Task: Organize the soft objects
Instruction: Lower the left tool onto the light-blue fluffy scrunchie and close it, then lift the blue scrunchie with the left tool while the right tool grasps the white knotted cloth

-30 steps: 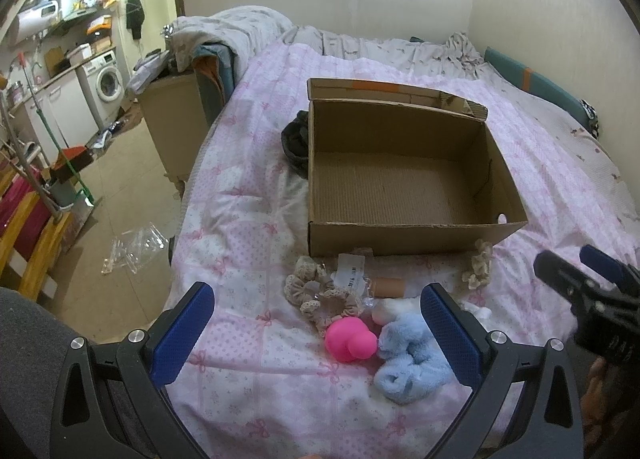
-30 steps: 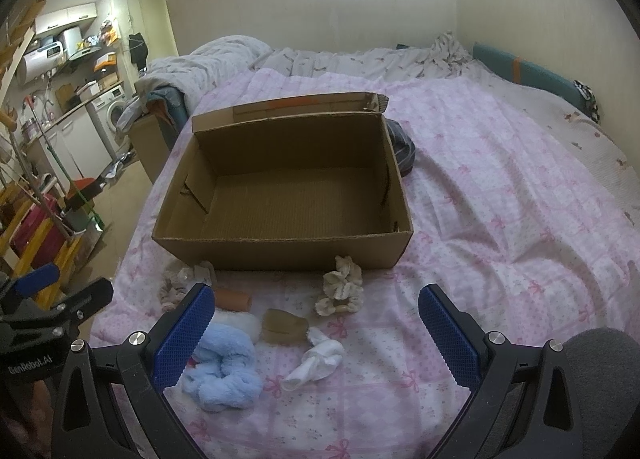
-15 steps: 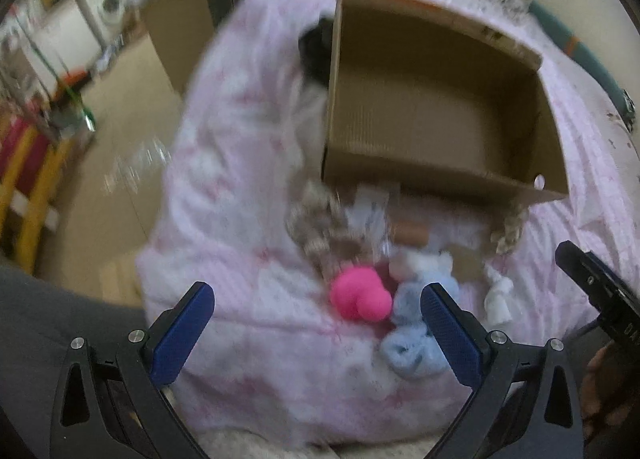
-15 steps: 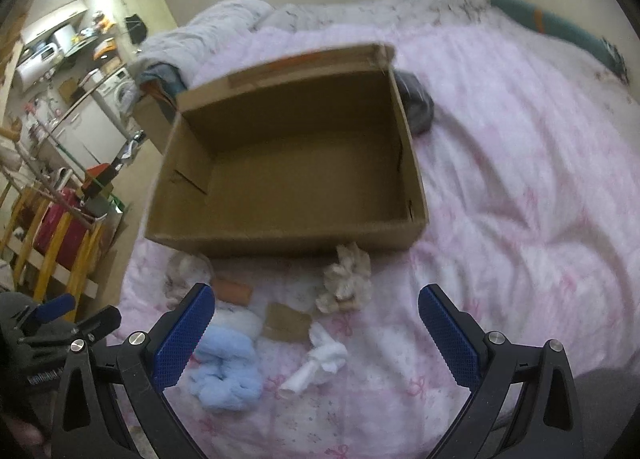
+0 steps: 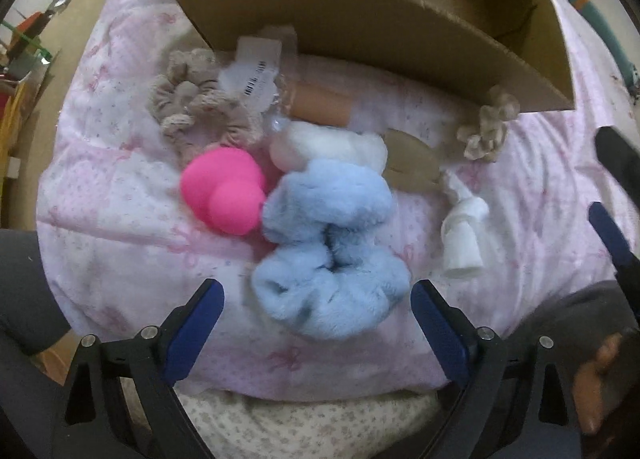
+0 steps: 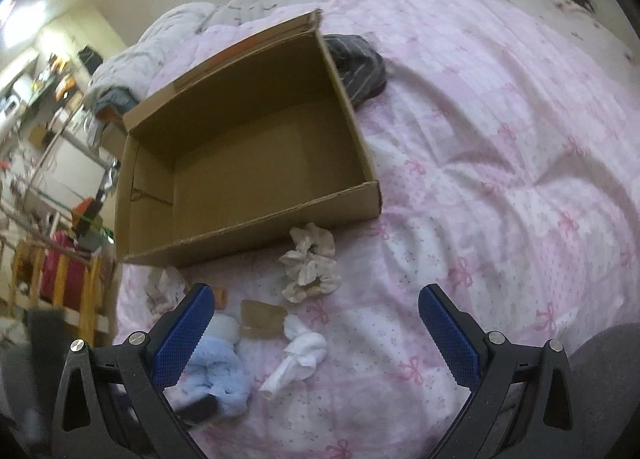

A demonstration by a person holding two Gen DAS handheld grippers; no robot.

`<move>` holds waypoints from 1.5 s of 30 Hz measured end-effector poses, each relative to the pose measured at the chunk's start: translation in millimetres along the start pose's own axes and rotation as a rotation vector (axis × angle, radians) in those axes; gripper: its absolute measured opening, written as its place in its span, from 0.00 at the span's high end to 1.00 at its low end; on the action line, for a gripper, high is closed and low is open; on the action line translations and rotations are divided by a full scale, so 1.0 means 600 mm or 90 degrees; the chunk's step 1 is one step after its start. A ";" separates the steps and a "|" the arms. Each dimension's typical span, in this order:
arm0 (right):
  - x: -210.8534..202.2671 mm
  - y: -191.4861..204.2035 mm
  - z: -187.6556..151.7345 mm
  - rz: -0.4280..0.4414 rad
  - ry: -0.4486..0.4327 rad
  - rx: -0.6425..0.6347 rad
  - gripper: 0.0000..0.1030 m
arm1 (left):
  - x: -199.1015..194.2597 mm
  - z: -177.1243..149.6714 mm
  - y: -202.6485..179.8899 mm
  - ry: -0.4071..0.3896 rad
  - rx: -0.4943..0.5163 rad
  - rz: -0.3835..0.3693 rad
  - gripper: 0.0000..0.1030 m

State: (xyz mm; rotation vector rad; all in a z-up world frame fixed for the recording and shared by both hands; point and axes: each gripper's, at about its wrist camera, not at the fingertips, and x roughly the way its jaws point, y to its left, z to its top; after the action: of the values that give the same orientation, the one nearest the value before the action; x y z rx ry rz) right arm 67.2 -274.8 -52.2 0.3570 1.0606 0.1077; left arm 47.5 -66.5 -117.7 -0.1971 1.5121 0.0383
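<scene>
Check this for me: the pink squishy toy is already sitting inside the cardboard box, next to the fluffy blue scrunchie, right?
Not quite. In the left wrist view the pink squishy toy lies on the bedspread in front of the cardboard box, not inside it. It is indeed next to the fluffy blue scrunchie. The right wrist view shows the box empty.

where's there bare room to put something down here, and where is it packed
Free: the cardboard box floor, and the pink quilt to its right in the right wrist view. Crowded: the strip before the box's near wall, where the blue scrunchie, pink toy and beige scrunchie bunch together.
</scene>
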 end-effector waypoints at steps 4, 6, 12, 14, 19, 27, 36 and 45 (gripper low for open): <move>0.001 -0.010 0.001 0.012 0.003 0.021 0.00 | 0.015 0.002 -0.028 -0.003 0.026 0.018 0.22; 0.001 -0.009 0.001 0.016 0.004 0.020 0.00 | 0.020 0.005 -0.035 0.004 0.028 0.033 0.32; 0.015 -0.004 -0.001 0.031 0.033 0.015 0.00 | 0.032 0.005 -0.037 0.012 0.026 0.037 0.75; 0.016 0.001 -0.003 0.035 0.039 0.007 0.00 | 0.023 0.003 -0.033 0.009 0.026 0.041 0.78; 0.013 0.004 -0.003 0.063 0.046 -0.003 0.00 | -0.042 -0.003 -0.035 -0.014 0.038 0.038 0.80; 0.016 -0.008 0.002 0.097 0.060 0.028 0.00 | -0.131 0.007 -0.015 -0.080 0.025 0.043 0.80; 0.017 -0.003 0.002 0.106 0.063 0.020 0.00 | -0.159 0.052 0.008 -0.137 0.014 0.067 0.81; 0.021 -0.001 0.000 0.113 0.074 0.033 0.00 | -0.169 0.064 0.055 -0.157 -0.019 0.096 0.81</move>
State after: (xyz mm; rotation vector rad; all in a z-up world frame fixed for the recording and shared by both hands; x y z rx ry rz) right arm 73.2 -272.1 -62.7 0.4971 1.1474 0.2625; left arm 74.4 -18.6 -18.5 -0.0979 1.2783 0.1992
